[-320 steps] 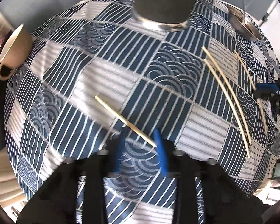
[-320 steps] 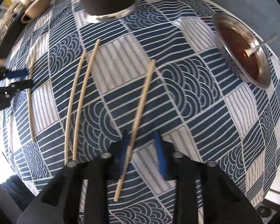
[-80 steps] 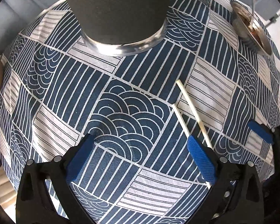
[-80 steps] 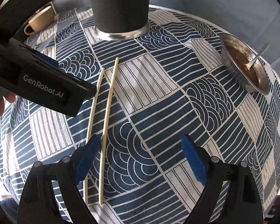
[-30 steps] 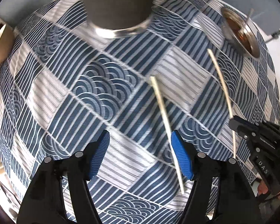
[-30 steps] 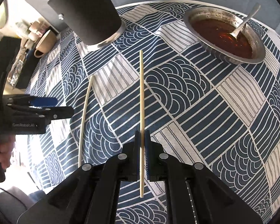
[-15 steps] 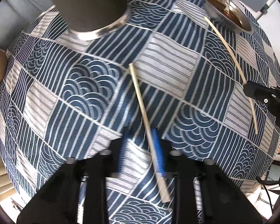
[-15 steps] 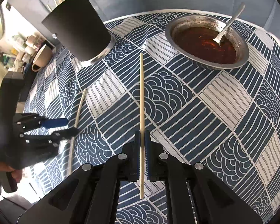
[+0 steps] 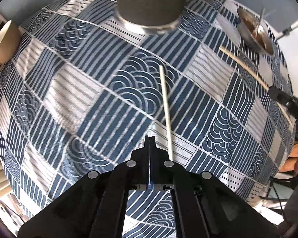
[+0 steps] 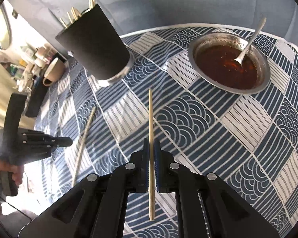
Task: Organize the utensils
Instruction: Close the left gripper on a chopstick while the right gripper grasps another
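My right gripper (image 10: 151, 144) is shut on a pale chopstick (image 10: 150, 115), held lengthwise above the patterned cloth and pointing toward the black cup (image 10: 93, 45). Several chopsticks (image 10: 75, 13) stand in that cup. My left gripper (image 9: 150, 138) is shut with its blue pads together and nothing between them. A second chopstick (image 9: 165, 107) runs just right of its fingertips, outside the pads. In the right wrist view that chopstick (image 10: 83, 142) lies slanted close in front of the left gripper (image 10: 68, 138). The left wrist view shows the black cup (image 9: 149, 0) at the top.
A steel bowl (image 10: 264, 69) of brown sauce with a spoon (image 10: 250, 39) stands at the back right. A beige mug (image 10: 53, 69) lies on its side behind the cup. A person's hand (image 10: 2, 170) holds the left gripper. The blue-and-white cloth (image 10: 238, 138) covers the round table.
The left jaws closed fully and the chopstick that stood between them now sits outside, right of the fingers. The left gripper shifted across the cloth. The right gripper rose a little with its chopstick.
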`<state>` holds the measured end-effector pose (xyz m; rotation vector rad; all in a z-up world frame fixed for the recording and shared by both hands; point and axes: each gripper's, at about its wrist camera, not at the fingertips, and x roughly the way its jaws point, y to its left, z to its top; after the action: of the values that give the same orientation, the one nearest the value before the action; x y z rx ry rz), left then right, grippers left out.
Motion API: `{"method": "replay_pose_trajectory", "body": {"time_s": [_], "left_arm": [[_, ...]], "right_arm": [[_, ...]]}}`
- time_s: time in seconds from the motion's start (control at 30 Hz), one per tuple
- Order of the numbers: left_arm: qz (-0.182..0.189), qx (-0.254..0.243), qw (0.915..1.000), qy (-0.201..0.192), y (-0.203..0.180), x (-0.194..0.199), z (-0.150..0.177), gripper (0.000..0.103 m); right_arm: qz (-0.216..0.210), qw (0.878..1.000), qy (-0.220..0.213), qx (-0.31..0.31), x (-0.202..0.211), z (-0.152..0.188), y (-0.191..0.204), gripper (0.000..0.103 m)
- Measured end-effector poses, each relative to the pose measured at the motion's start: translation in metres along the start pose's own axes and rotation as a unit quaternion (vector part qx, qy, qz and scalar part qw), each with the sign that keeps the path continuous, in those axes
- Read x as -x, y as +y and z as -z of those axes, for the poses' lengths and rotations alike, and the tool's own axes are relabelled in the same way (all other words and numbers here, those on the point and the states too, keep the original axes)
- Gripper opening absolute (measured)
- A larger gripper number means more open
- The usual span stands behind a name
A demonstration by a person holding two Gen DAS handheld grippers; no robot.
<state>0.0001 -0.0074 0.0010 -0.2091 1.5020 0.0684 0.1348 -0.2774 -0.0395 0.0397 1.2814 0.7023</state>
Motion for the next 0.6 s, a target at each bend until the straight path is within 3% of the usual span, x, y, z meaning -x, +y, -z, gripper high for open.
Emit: {"method": "replay_pose_trajectory", "body": {"time_s": [0.13, 0.27, 0.33, 0.47, 0.5, 0.53, 0.6], "left_arm": [[0.011, -0.008, 0.9999, -0.005, 0.001, 0.013, -0.003, 0.0], [0.02, -0.032, 0.9993, 0.001, -0.022, 0.004, -0.009, 0.002], [0.018, -0.044, 0.9989, 0.007, -0.029, -0.001, -0.008, 0.021], [0.002, -0.05, 0.9987, 0.009, -0.04, -0.025, -0.022, 0.031], [-0.007, -0.05, 0.9987, 0.01, -0.044, -0.03, -0.026, 0.04], [-0.017, -0.048, 0.9986, 0.012, -0.043, -0.032, -0.029, 0.043], [-0.02, -0.043, 0.9987, 0.019, -0.042, -0.035, -0.032, 0.045]], "right_arm": [[0.015, 1.0, 0.01, 0.021, -0.009, -0.002, 0.011, 0.005], [0.034, 0.998, 0.048, 0.037, -0.025, 0.007, 0.014, 0.008], [0.045, 0.996, 0.068, 0.046, -0.031, 0.014, 0.014, 0.009], [0.058, 0.994, 0.081, 0.046, -0.04, 0.016, 0.011, 0.009], [0.061, 0.994, 0.084, 0.045, -0.043, 0.013, 0.01, 0.009], [0.064, 0.993, 0.088, 0.047, -0.045, 0.011, 0.01, 0.012], [0.075, 0.991, 0.096, 0.059, -0.05, 0.006, 0.014, 0.031]]}}
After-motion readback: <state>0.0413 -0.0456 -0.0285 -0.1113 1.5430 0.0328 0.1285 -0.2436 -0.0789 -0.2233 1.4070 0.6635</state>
